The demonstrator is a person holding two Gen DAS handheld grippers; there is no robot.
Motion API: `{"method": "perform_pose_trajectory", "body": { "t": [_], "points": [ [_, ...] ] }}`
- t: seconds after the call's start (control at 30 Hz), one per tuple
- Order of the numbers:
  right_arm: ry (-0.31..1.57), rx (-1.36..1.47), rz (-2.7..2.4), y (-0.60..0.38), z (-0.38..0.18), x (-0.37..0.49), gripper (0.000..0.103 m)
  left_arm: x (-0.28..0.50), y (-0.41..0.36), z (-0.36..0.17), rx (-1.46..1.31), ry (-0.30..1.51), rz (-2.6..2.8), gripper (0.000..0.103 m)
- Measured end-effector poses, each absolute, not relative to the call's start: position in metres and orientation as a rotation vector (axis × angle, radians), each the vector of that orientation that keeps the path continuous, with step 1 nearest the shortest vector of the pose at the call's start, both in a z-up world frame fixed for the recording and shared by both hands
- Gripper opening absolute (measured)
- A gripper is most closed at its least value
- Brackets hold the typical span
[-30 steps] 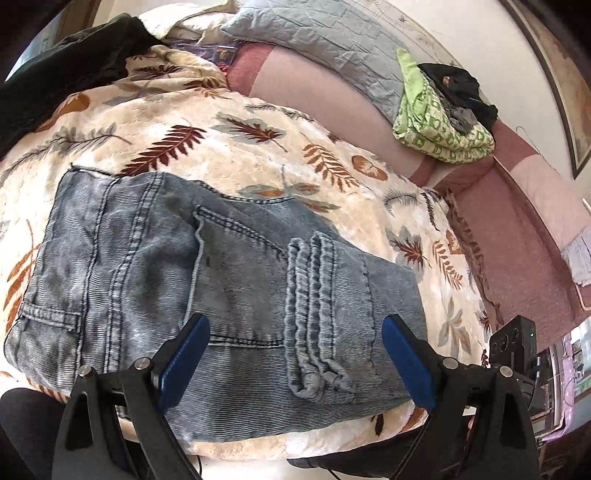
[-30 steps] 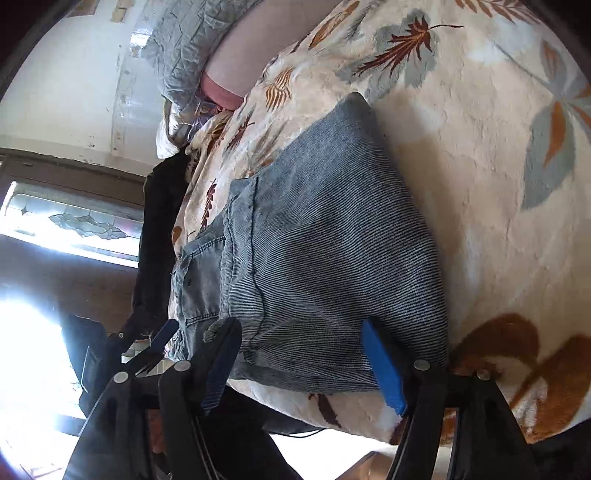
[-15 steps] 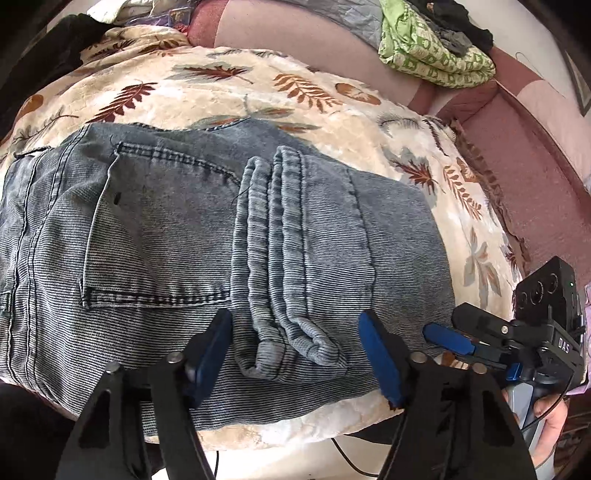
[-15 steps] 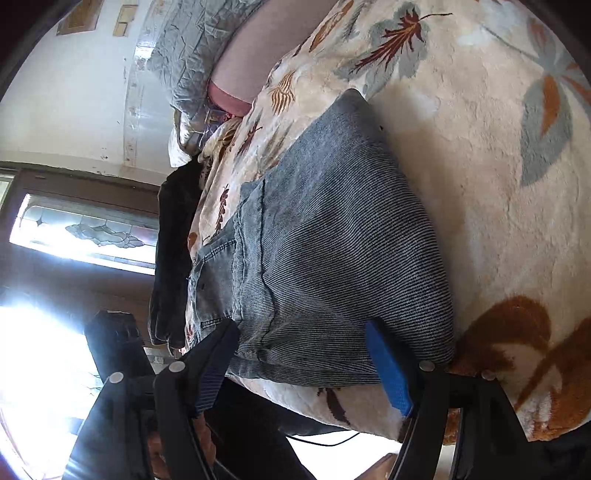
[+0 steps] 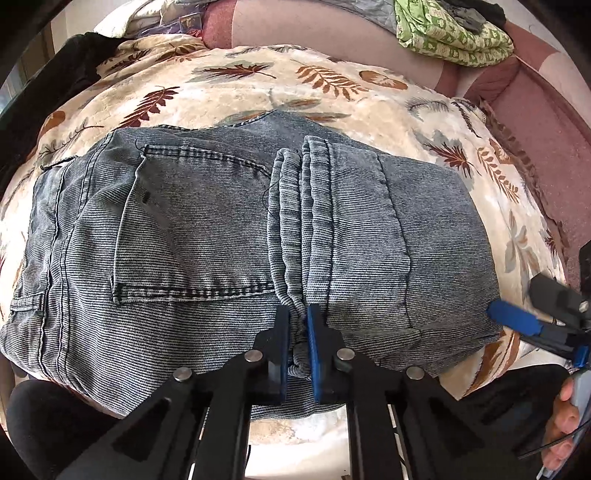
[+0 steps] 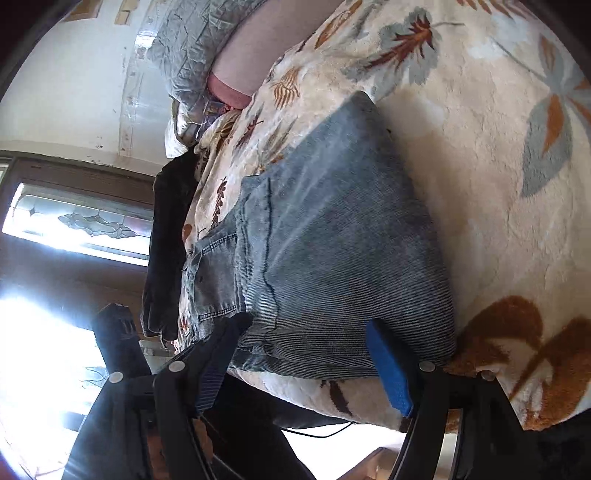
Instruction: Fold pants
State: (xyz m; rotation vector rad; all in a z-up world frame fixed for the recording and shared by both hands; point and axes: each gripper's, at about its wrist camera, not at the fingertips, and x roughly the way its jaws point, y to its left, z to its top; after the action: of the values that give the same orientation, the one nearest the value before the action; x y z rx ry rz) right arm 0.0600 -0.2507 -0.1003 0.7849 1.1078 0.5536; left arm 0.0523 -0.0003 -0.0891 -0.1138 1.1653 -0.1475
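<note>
The grey-blue jeans (image 5: 192,236) lie folded on a leaf-print blanket (image 5: 258,85), back pocket up, with the ribbed leg cuffs (image 5: 303,206) laid across the middle. My left gripper (image 5: 298,325) is shut on the near end of the cuffs. My right gripper (image 6: 306,339) is open, its jaws either side of the near right folded edge of the jeans (image 6: 332,240). It also shows in the left wrist view (image 5: 517,321) by that corner.
A green patterned cloth (image 5: 454,33) and dark clothes lie on the pink sofa back (image 5: 332,40) beyond. A black garment (image 5: 74,59) lies at the far left. A grey quilted pillow (image 6: 192,48) and a bright window (image 6: 74,225) show in the right wrist view.
My left gripper moved in toward the jeans and closed its jaws on the leg cuffs. My right gripper edged closer to the folded edge and stayed open.
</note>
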Motion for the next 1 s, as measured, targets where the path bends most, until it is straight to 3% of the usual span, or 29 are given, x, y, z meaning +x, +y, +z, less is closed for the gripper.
{"method": "perform_pose_trajectory", "body": {
  "t": [0.1,0.13,0.17,0.23,0.3,0.37,0.43,0.57,0.8,1.0],
  "points": [
    [1.047,0.803,0.6,-0.243,-0.078,0.073,0.08,0.051,0.0,-0.089,-0.115,1.161,-0.152,0.01],
    [1.051,0.806,0.59,-0.24,-0.082,0.08,0.087,0.052,0.0,-0.089,-0.124,1.163,-0.152,0.011],
    [1.084,0.784,0.553,-0.237,-0.095,0.088,0.092,0.053,0.003,-0.09,-0.147,1.168,-0.153,0.012],
    [1.227,0.758,0.467,-0.231,-0.138,0.101,0.092,0.055,0.009,-0.089,-0.209,1.174,-0.18,0.014],
    [1.189,0.734,0.468,-0.233,-0.121,0.097,0.092,0.05,0.023,-0.08,-0.283,1.136,-0.213,0.026],
    [1.162,0.688,0.484,-0.23,-0.097,0.094,0.092,0.036,0.047,-0.066,-0.389,1.054,-0.223,0.062],
    [1.131,0.602,0.468,-0.224,-0.08,0.09,0.092,0.016,0.079,-0.056,-0.525,0.953,-0.209,0.072],
    [1.125,0.53,0.463,-0.204,-0.07,0.083,0.092,-0.028,0.153,-0.058,-0.755,0.802,-0.076,0.072],
    [1.213,0.579,0.748,-0.1,-0.065,0.106,0.092,-0.037,0.212,-0.095,-0.98,0.8,0.044,0.072],
    [1.436,0.571,0.685,-0.041,-0.127,0.165,0.093,-0.017,0.22,-0.114,-1.07,0.829,0.036,0.072]
  ]
}}
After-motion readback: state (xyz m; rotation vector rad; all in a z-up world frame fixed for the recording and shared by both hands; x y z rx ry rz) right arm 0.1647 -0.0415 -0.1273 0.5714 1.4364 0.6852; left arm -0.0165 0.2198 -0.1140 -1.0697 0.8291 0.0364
